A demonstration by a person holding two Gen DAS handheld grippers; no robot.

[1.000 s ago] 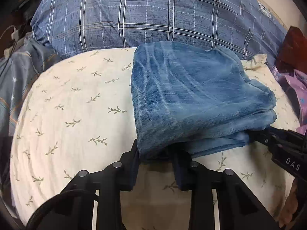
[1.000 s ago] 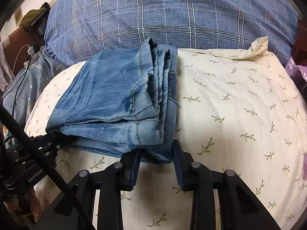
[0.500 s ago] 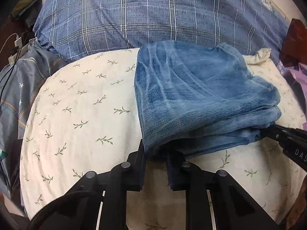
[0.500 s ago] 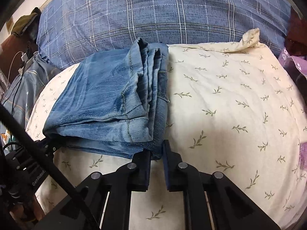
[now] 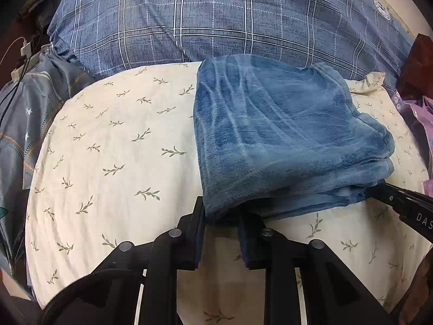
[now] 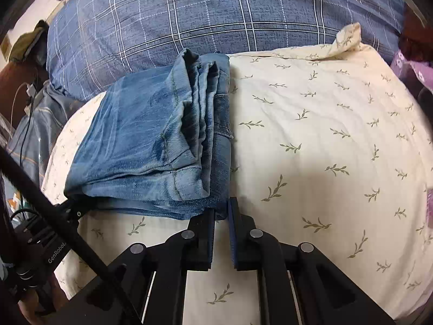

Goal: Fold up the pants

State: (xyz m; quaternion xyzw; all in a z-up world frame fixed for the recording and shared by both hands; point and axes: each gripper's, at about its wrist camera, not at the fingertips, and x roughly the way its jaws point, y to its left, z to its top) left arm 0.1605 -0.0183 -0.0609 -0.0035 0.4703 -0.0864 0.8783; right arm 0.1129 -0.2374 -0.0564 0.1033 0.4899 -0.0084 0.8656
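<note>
The blue denim pants (image 5: 284, 140) lie folded in a thick stack on a cream leaf-print pillow (image 5: 113, 157). My left gripper (image 5: 220, 219) is at the stack's near left corner, its jaws a hand's width apart with the corner's edge between them. My right gripper (image 6: 222, 211) is nearly closed on the near right corner of the pants (image 6: 151, 146), pinching the lower layers. Each gripper shows at the side of the other's view: the right one in the left wrist view (image 5: 400, 203), the left one in the right wrist view (image 6: 65, 211).
A blue plaid duvet (image 5: 216, 19) lies behind the pillow. A grey-blue star-print cloth (image 5: 24, 113) and charger cables (image 5: 24, 51) are at the left. Purple fabric (image 5: 422, 119) and a dark red object (image 5: 416, 62) sit at the right. A black cable (image 6: 54, 222) crosses the right wrist view.
The right gripper's jaws have closed from wide apart to a narrow gap on the pants' corner. The left jaws narrowed, then widened a little. Both grippers stayed at the near edge.
</note>
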